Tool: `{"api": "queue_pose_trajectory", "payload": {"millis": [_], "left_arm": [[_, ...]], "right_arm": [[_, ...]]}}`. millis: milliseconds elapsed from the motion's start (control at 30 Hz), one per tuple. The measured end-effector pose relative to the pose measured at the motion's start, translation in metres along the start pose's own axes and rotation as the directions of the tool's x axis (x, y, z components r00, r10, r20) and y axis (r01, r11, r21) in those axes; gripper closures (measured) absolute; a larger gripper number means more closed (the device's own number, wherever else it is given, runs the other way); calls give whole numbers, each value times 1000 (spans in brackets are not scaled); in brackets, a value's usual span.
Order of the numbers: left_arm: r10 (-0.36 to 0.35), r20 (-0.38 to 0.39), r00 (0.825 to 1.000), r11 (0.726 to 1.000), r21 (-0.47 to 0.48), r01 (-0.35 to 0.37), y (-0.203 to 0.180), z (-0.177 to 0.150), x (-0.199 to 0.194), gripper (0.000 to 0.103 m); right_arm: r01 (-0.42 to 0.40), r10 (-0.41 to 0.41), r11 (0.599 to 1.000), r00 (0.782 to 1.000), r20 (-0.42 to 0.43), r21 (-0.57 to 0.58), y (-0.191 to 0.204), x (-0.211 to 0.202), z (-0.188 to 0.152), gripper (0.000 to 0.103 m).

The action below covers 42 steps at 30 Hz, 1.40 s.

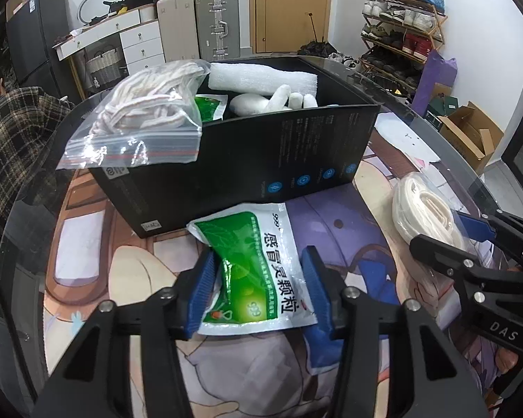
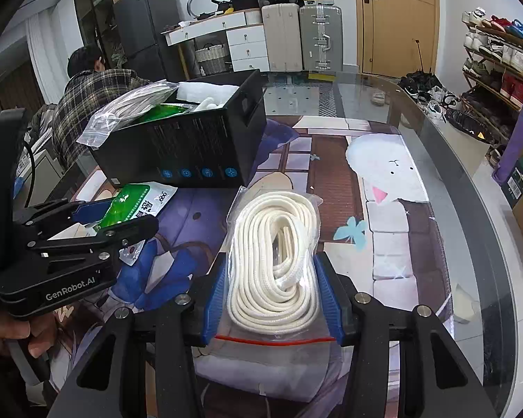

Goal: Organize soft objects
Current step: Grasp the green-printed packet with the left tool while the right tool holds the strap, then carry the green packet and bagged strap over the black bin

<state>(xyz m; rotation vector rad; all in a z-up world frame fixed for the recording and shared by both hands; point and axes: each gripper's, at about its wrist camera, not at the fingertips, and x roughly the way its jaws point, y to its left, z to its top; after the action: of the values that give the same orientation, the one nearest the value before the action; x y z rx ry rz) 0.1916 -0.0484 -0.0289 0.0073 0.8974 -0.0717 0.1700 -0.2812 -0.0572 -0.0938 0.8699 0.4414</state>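
Left gripper (image 1: 258, 278) pinched on a green-and-white medicine sachet (image 1: 261, 264), blue pads creasing its sides. Right gripper (image 2: 273, 289) clamped narrow across a zip bag of coiled white rope (image 2: 275, 261). Both packs lying flat on a round glass table (image 2: 470, 209) over a cartoon-print mat (image 2: 383, 181), rope bag toward the right edge, sachet just in front of a black box (image 1: 244, 160). Inside the box: white foam sheet (image 1: 261, 78), white plush toy (image 1: 275, 101), another green sachet (image 1: 209, 106), a second bag of rope (image 1: 146, 118) draped over its left rim. Beyond the far edge: suitcases (image 1: 216, 24), a wooden door (image 1: 289, 7), a shoe rack (image 1: 401, 28), and a person in a plaid shirt (image 2: 90, 104).
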Motion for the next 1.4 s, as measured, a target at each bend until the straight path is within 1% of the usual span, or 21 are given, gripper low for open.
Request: {"api": "queue_pose_trajectory", "payload": {"millis": [33,233,433,567,767,900,1067,1167,1267,1400], "left_arm": [[6,2,1000,1000,3,-6,1,-2,-2,67],[-23,6,1000,1000,6,23,-1,-14,-12,73],[-66,45,997,998,4,66,-4,-24,-32,75],[-77,88,993,997,-5,78,0,-25,-49,75],[-91,127,988,995,-19,95,10,-25,-68,75],[-103,162,981,993,-36,110,18,-23,-82,75],[-108,204,973,992,-44,120,26,-18,-94,75],[-109,231,967,991,-52,124,32,-13,-104,75],[-109,260,959,990,-57,128,39,-9,-115,75],[-101,298,949,991,-54,122,45,2,-126,75]], "right_arm": [[3,-3,1000,1000,0,-3,1,0,0,55],[-4,4,1000,1000,4,-7,1,0,0,55],[-15,16,1000,1000,15,-23,3,-3,-1,55],[-25,26,999,999,23,-31,7,-6,-1,55],[-40,42,998,998,43,-54,17,-12,-1,55],[-55,58,996,997,47,-75,25,-16,0,55],[-55,62,993,996,65,-101,36,-25,2,55],[-68,77,992,993,87,-111,43,-35,5,55],[-63,78,990,990,115,-129,50,-46,10,55],[-71,91,988,985,148,-134,56,-57,21,55]]}}
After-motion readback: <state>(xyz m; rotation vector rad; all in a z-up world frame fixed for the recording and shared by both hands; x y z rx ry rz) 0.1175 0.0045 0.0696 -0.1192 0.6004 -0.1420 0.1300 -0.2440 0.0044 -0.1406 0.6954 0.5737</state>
